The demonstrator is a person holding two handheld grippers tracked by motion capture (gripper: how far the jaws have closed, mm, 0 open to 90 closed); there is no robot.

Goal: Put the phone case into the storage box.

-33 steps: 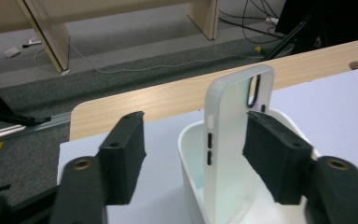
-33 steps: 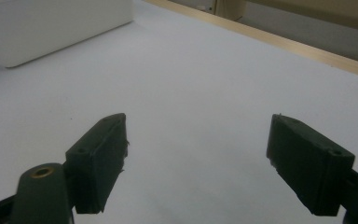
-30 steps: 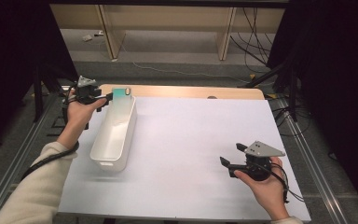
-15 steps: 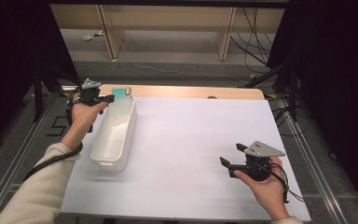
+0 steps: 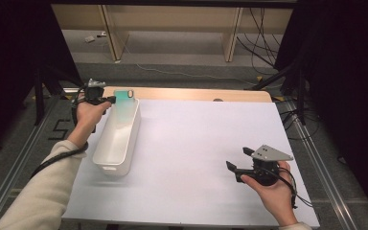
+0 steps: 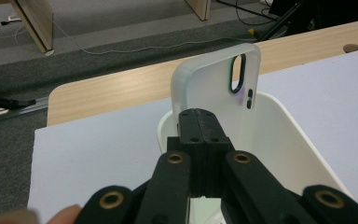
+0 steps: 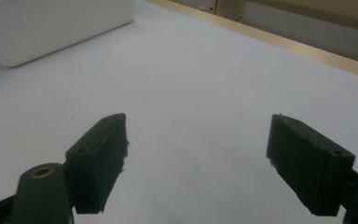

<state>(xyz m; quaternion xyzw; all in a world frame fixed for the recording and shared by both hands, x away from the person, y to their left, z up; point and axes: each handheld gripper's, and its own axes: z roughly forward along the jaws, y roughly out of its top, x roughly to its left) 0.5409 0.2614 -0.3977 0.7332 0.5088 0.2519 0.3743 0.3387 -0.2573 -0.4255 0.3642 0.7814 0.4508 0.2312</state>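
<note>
Plastics on paper and wood

Frosted translucent phone case [image 6: 214, 86] – smooth plastic; glossy white plastic bin [image 5: 120, 139]; matt white sheet [image 5: 196, 153] over light wood tabletop [image 5: 196, 94]; matt black left gripper [image 6: 200, 135].

Left gripper [image 6: 200, 122]: jaws cover the lower part of the phone case [image 6: 214, 84]; whether they pinch its edge or close in front of it can't be told. White bin [image 6: 279, 140]: near end cut off at bottom edge. Right gripper view: bin corner [image 7: 51, 28] blurred, cropped at top.

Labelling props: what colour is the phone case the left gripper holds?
Translucent pale mint-green phone case, looking frosted white up close; the tint shows best in the high view.
</note>
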